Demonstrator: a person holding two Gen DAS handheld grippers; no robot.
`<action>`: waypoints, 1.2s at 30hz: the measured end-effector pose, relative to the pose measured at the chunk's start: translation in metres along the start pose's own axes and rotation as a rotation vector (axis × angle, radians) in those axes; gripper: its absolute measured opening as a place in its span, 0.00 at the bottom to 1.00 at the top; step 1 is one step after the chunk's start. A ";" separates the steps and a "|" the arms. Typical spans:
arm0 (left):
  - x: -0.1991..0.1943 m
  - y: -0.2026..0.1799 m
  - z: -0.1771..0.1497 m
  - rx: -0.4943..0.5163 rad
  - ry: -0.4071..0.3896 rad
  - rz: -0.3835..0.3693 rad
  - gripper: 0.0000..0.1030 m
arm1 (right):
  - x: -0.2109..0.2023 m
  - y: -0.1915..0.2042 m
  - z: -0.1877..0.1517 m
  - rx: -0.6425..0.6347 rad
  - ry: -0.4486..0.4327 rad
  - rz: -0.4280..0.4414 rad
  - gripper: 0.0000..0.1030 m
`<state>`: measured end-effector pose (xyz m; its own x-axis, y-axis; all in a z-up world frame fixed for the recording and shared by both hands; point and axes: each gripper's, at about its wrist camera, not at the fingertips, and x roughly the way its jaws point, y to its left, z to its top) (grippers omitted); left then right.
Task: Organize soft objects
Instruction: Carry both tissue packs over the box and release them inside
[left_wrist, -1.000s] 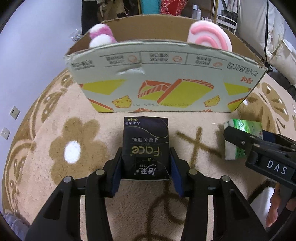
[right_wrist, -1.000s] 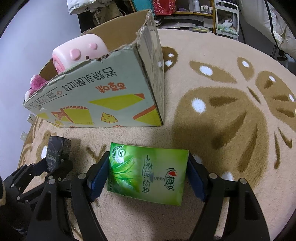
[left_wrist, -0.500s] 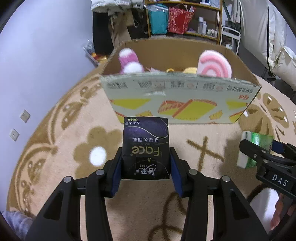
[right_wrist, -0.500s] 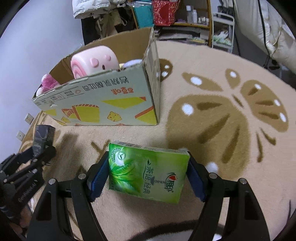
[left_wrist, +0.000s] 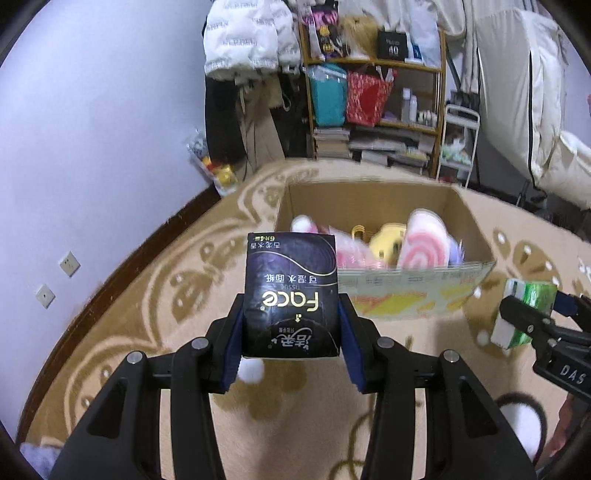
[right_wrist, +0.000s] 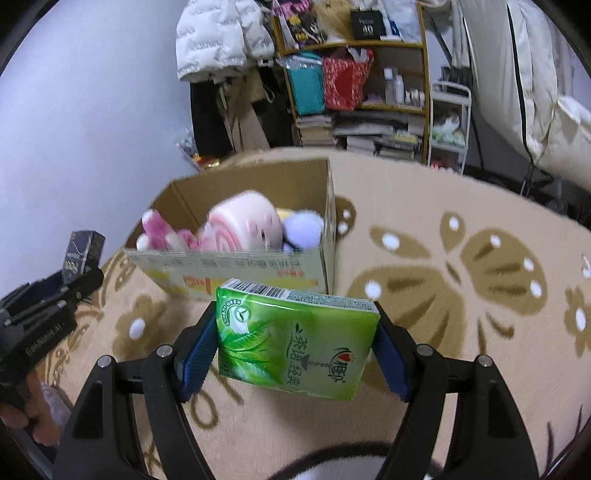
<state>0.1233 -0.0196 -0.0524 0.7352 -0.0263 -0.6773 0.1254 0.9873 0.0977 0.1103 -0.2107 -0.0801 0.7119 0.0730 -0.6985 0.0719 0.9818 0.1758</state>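
Observation:
My left gripper (left_wrist: 291, 325) is shut on a black tissue pack (left_wrist: 291, 295) and holds it in the air in front of the open cardboard box (left_wrist: 417, 291). My right gripper (right_wrist: 295, 332) is shut on a green tissue pack (right_wrist: 295, 336), also lifted, in front of the box (right_wrist: 240, 266). The box holds several plush toys, among them a pink swirl roll (left_wrist: 423, 245), which also shows in the right wrist view (right_wrist: 240, 225). The green pack shows at the right of the left wrist view (left_wrist: 528, 310); the black pack shows at the left of the right wrist view (right_wrist: 83, 251).
The box stands on a beige round rug (right_wrist: 443, 258) with brown flower patterns. Behind it are a cluttered wooden shelf (left_wrist: 376, 99), hanging coats (left_wrist: 243, 40) and a purple wall (left_wrist: 92, 129). A white bed or duvet (left_wrist: 554, 110) is at the right.
Both grippers have risen with their packs, from rug level to above the box's rim. The inside of the box and the room behind have come into view.

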 end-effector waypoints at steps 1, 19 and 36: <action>-0.003 0.003 0.007 -0.001 -0.014 -0.001 0.43 | 0.001 0.001 0.005 -0.004 -0.007 -0.001 0.78; 0.003 0.005 0.111 0.031 -0.134 -0.012 0.43 | 0.028 -0.001 0.079 -0.020 -0.094 0.038 0.78; 0.073 -0.027 0.115 0.087 -0.050 -0.067 0.44 | 0.079 -0.001 0.092 -0.085 -0.095 0.094 0.79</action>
<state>0.2498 -0.0666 -0.0203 0.7553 -0.1019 -0.6474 0.2314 0.9657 0.1179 0.2307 -0.2221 -0.0724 0.7756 0.1524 -0.6126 -0.0549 0.9830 0.1751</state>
